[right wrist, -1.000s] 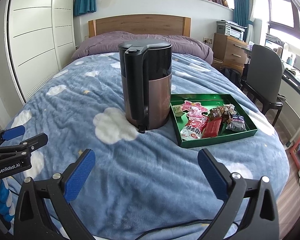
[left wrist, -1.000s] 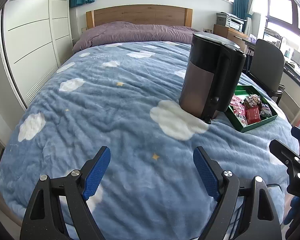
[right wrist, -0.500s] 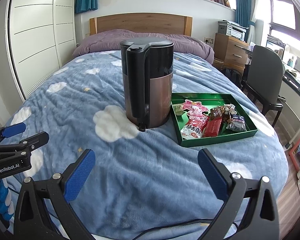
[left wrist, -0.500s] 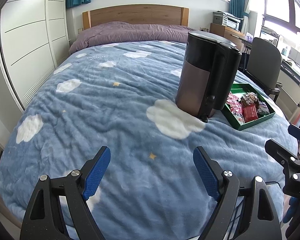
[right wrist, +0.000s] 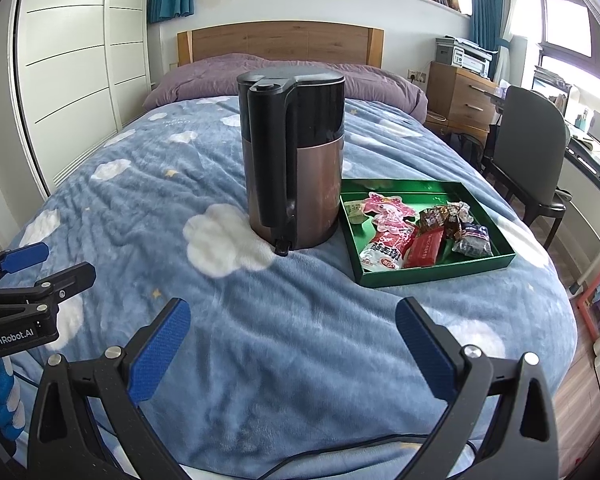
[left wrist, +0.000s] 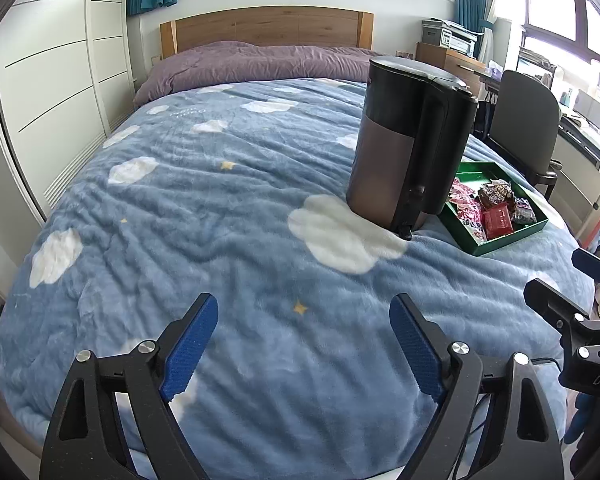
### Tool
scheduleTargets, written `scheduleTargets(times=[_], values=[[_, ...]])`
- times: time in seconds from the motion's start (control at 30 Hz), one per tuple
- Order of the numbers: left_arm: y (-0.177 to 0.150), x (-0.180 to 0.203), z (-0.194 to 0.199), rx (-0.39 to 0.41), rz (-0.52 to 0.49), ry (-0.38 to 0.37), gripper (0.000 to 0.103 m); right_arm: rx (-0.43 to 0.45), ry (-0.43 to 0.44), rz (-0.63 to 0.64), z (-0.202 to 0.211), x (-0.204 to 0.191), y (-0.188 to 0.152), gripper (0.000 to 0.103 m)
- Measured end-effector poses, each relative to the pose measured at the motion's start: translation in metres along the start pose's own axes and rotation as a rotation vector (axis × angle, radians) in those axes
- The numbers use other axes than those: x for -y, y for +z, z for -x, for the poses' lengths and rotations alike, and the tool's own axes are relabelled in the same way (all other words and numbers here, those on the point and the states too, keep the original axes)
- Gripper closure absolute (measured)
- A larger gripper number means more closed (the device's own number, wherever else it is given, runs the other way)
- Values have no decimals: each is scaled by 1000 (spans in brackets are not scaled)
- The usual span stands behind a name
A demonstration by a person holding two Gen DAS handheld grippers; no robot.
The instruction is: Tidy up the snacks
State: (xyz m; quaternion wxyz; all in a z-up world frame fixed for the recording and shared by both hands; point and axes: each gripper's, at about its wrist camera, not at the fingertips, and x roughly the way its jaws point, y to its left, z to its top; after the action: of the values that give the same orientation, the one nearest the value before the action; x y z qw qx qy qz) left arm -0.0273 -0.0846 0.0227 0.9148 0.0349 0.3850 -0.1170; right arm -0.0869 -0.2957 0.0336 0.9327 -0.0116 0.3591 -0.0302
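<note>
A green tray (right wrist: 438,276) lies on the blue cloud blanket and holds several snack packets: a pink one (right wrist: 388,210), a red one (right wrist: 424,248) and a dark one (right wrist: 472,240). The tray also shows in the left wrist view (left wrist: 508,236). A black and brown kettle (right wrist: 294,160) stands upright just left of the tray. My right gripper (right wrist: 292,340) is open and empty, above the blanket in front of the kettle and tray. My left gripper (left wrist: 304,340) is open and empty, further left, over bare blanket.
The bed (right wrist: 180,208) fills both views, with a purple duvet (right wrist: 284,76) at the wooden headboard. A white wardrobe (right wrist: 68,72) stands at the left. A grey chair (right wrist: 528,148) and a desk stand at the right of the bed.
Both grippers have drifted back slightly, so the kettle and tray look a little farther away. Both grippers stay open and empty.
</note>
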Motion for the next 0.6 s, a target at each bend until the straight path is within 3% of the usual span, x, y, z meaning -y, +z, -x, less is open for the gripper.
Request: scheduleTargets(times=[0.6], values=[[1,0,2,8,-10,6,19,-1,-10,-8,1,4,1,0]])
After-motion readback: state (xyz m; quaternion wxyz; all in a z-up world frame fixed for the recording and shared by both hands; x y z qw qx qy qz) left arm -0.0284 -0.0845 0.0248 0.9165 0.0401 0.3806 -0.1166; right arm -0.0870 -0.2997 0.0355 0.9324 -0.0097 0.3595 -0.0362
